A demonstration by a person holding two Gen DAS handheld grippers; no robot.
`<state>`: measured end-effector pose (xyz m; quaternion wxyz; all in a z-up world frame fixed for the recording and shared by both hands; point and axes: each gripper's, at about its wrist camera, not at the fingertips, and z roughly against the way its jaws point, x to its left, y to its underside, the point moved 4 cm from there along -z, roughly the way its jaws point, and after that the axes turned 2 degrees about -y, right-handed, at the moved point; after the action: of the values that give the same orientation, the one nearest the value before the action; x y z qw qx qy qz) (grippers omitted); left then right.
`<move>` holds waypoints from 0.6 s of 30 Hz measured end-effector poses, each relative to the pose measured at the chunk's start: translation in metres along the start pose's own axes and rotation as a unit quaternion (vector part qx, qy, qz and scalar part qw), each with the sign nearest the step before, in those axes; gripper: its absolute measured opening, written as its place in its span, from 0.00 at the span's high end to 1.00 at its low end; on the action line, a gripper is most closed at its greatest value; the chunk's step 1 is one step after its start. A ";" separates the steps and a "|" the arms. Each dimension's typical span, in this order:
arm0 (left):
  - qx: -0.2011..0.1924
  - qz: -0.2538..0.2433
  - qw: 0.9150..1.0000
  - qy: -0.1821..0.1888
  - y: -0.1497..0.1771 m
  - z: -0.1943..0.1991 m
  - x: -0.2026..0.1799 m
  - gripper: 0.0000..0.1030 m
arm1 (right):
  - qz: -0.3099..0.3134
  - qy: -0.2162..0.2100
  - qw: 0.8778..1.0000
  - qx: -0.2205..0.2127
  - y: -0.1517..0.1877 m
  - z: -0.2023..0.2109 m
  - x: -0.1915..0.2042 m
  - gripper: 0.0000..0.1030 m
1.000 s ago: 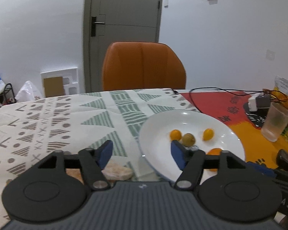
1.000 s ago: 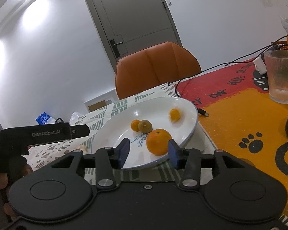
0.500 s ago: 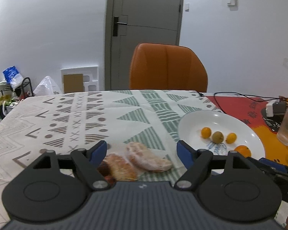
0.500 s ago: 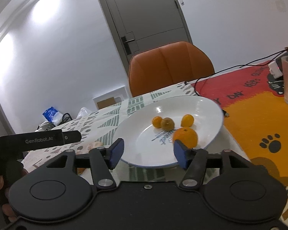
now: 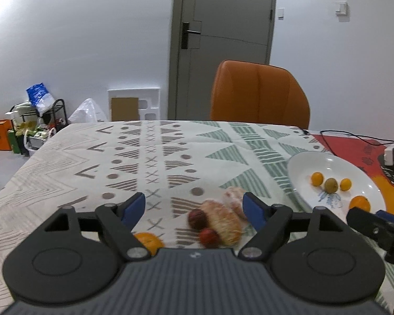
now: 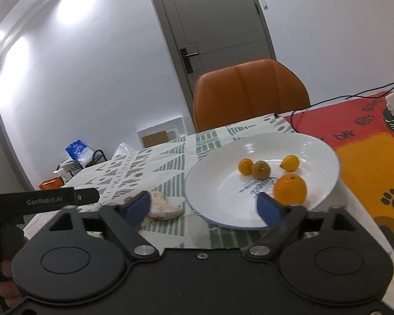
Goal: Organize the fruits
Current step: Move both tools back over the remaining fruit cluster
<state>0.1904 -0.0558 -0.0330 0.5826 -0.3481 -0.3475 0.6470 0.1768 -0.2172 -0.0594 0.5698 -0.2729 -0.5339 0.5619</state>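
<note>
On the white plate (image 6: 325, 157) at the right of the table, you have four fruits lying loose: two small orange ones (image 6: 245, 166) and (image 6: 290, 163) with a brownish-green fruit (image 6: 260, 169) between them, and a larger orange (image 6: 289, 189) nearer to you. Your right gripper (image 6: 206, 207) hangs over the plate's near rim; its jaws are opening, nothing sits between the blue pads, and the orange lies just beyond the right pad. Your left gripper (image 5: 194, 208) stands wide apart over the patterned tablecloth (image 5: 149, 162), to the left of the plate, clamping nothing. Below its gap you can see two wrapped buns (image 5: 224, 221) lying side by side, two dark red fruits (image 5: 197, 218) and (image 5: 208, 237) touching the nearer bun, and another orange fruit (image 5: 148, 240) half hidden behind the left finger. An orange chair (image 5: 260, 94) stands at the table's far side.
</note>
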 end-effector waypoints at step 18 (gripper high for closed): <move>0.020 0.027 0.999 -0.024 0.018 0.002 0.046 0.22 | 0.028 -0.021 0.999 0.004 0.007 -0.012 0.037 0.00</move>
<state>0.1755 -0.0119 -0.0497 0.5632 -0.3304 -0.3388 0.6774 0.1776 -0.1775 -0.0573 0.5436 -0.2733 -0.5358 0.5854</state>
